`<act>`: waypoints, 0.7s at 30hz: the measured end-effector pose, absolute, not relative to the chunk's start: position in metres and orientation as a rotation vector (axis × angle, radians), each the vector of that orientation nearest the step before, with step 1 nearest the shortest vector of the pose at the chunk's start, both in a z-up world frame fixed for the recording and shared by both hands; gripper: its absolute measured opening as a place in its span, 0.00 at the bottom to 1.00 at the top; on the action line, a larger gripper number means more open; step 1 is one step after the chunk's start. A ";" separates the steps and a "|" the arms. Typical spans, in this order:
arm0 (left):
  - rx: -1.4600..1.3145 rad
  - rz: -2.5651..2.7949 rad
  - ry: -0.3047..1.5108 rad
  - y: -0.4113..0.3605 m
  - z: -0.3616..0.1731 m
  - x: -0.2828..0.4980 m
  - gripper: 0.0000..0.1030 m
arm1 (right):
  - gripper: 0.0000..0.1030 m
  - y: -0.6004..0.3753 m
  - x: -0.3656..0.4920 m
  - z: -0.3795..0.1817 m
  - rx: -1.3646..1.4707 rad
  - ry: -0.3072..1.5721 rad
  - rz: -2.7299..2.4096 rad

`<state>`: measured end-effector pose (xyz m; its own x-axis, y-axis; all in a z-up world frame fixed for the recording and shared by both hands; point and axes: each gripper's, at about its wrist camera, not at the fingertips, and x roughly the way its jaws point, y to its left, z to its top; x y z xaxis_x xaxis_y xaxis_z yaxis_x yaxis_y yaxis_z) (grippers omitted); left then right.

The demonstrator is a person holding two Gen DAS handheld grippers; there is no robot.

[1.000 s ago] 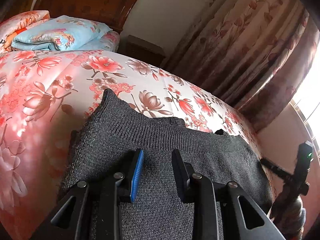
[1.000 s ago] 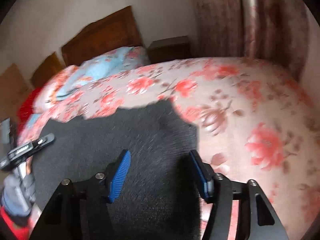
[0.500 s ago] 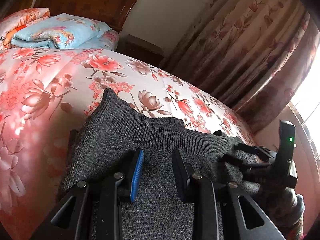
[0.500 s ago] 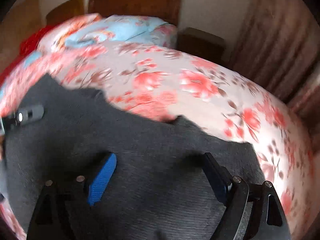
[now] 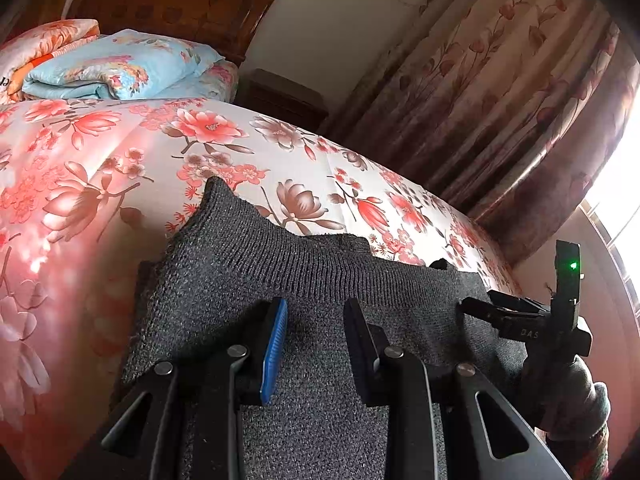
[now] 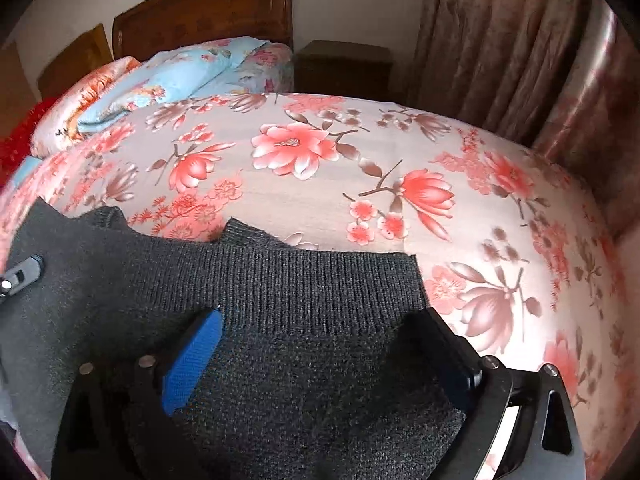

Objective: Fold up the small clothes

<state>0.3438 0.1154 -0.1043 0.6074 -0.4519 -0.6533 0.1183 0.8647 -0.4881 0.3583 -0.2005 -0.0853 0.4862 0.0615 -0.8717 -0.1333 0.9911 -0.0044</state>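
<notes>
A dark grey knitted garment (image 5: 256, 280) lies folded on the floral bed cover (image 5: 120, 152), its ribbed hem along the far edge. My left gripper (image 5: 316, 312) is open, its jaws a small gap apart, low over the knit near its left part. My right gripper (image 6: 320, 328) is wide open over the garment's (image 6: 304, 292) right end, jaws straddling the fabric. The right gripper (image 5: 472, 308) shows at the right edge of the left wrist view; a tip of the left gripper (image 6: 24, 272) shows at the left of the right wrist view. Neither holds cloth.
Folded blue and orange quilts (image 5: 108, 68) lie by the wooden headboard (image 5: 176, 4). A dark nightstand (image 6: 344, 68) stands beside the bed. Floral curtains (image 5: 500, 100) hang along the right, with a bright window (image 5: 616, 216) beyond them.
My right gripper swung in over the right end of the garment and opened wider. My left gripper has stayed in place, still open.
</notes>
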 end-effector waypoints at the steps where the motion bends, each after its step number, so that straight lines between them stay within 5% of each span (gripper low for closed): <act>1: -0.422 -0.340 0.860 0.115 -0.104 0.344 0.28 | 1.00 -0.204 0.358 -0.084 -0.050 1.053 0.135; 11: -0.220 -0.286 0.911 0.048 -0.077 0.359 0.28 | 1.00 -0.231 0.357 -0.078 0.179 1.006 0.241; 16: -0.004 -0.306 0.982 -0.019 -0.099 0.388 0.29 | 1.00 -0.214 0.357 -0.080 0.064 1.019 0.194; 21: -0.098 -0.368 0.965 0.005 -0.098 0.393 0.29 | 1.00 -0.207 0.357 -0.084 -0.011 1.035 0.156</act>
